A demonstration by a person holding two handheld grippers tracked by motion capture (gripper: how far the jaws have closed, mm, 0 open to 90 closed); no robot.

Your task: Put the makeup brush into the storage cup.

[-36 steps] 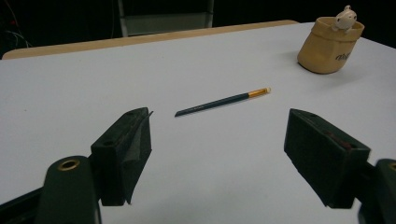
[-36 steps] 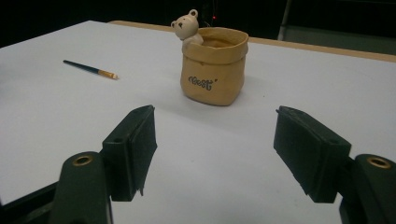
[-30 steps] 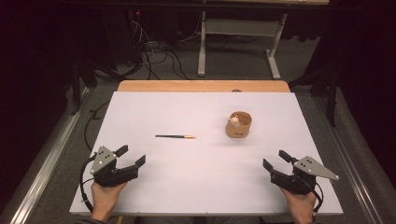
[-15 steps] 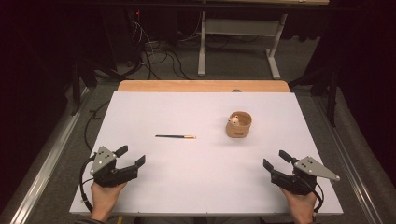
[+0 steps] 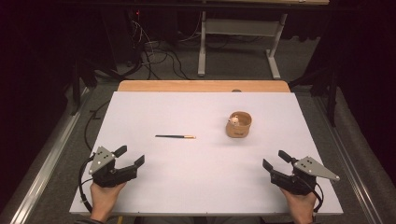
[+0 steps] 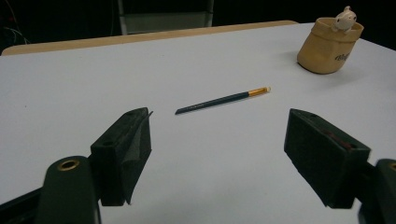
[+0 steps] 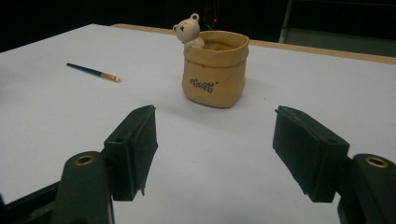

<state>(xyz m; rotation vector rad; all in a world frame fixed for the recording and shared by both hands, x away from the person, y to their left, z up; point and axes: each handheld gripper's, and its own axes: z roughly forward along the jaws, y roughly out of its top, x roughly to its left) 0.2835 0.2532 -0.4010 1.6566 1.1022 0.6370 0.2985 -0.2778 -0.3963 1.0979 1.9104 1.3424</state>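
The pencil lies flat on the desk, left of the bear pot, long axis crosswise. The left claw is nearer, jaws wide and empty; the pencil lies ahead of it. The right claw is equally wide, empty.

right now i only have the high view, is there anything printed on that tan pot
Observer: Yes. In the right gripper view the pot has dark cursive lettering on its front, too small to read.
Operator: and the pale thing at its rim
Observer: A small bear figure, peeking over the rim.
Operator: is the pencil's gold end bare
Observer: No. The left gripper view shows a gold band with a small pale tip on the pencil.
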